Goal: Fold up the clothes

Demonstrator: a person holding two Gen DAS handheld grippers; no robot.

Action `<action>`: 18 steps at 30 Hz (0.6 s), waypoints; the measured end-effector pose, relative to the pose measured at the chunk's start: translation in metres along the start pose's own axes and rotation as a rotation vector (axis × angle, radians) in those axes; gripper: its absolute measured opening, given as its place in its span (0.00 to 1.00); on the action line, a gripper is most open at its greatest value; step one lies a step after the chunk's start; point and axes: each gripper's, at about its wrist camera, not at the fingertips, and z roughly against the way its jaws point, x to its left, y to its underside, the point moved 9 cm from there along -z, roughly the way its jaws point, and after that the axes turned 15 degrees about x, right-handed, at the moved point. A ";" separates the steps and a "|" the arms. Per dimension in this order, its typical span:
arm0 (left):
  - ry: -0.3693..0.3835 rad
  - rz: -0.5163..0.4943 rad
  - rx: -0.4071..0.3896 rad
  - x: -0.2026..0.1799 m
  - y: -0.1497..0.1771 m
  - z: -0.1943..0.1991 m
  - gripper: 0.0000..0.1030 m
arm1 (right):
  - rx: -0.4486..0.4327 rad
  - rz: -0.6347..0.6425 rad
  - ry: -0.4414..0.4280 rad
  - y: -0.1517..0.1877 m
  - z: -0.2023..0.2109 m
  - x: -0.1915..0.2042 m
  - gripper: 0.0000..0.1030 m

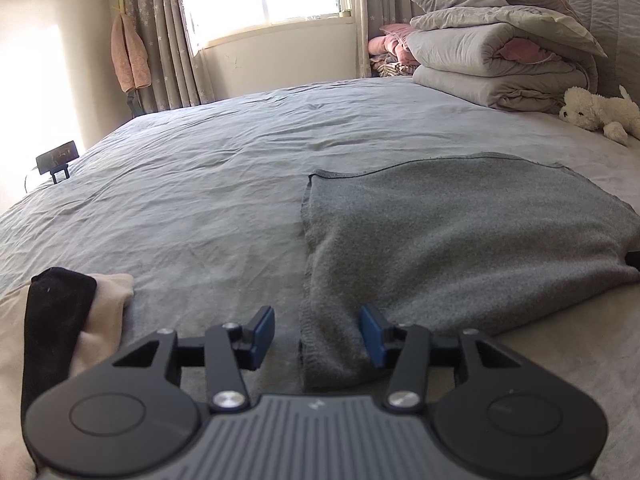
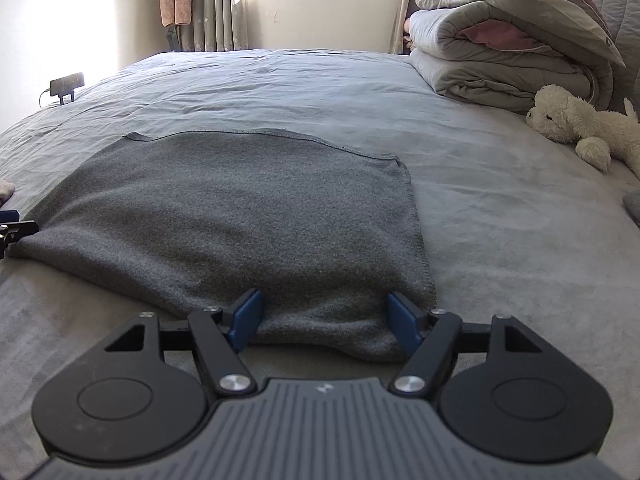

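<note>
A dark grey, rectangular knitted cloth [image 2: 240, 220] is spread flat on the pale grey bedsheet [image 1: 180, 184], with its rounded, doubled near edge lying directly ahead of both grippers and its stitched hem at the far side, toward the window. Its long axis is seen to run across the views, from one gripper to the other. The left gripper [image 1: 318, 334] is placed at the cloth's near left corner: the side edge of the cloth falls between its blue pads, which stand apart, and no pinch on the fabric is shown. The right gripper [image 2: 324, 320] is set at the near right corner, its jaws held wider, with the thick folded edge bulging between the pads; whether the pads touch the fabric cannot be told. Each corner is thus nearest to its own hand. A cream and black folded garment [image 1: 60, 320] is left beside the left gripper.
</note>
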 end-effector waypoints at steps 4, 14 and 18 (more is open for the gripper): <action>-0.001 0.005 0.000 0.001 0.001 0.000 0.49 | -0.005 -0.004 0.020 0.000 0.009 -0.004 0.69; -0.002 0.027 0.011 0.006 0.001 -0.003 0.57 | 0.018 0.024 0.061 0.006 0.003 0.000 0.66; 0.004 0.037 0.017 0.007 0.001 -0.004 0.58 | 0.033 0.009 0.049 0.005 0.001 0.000 0.68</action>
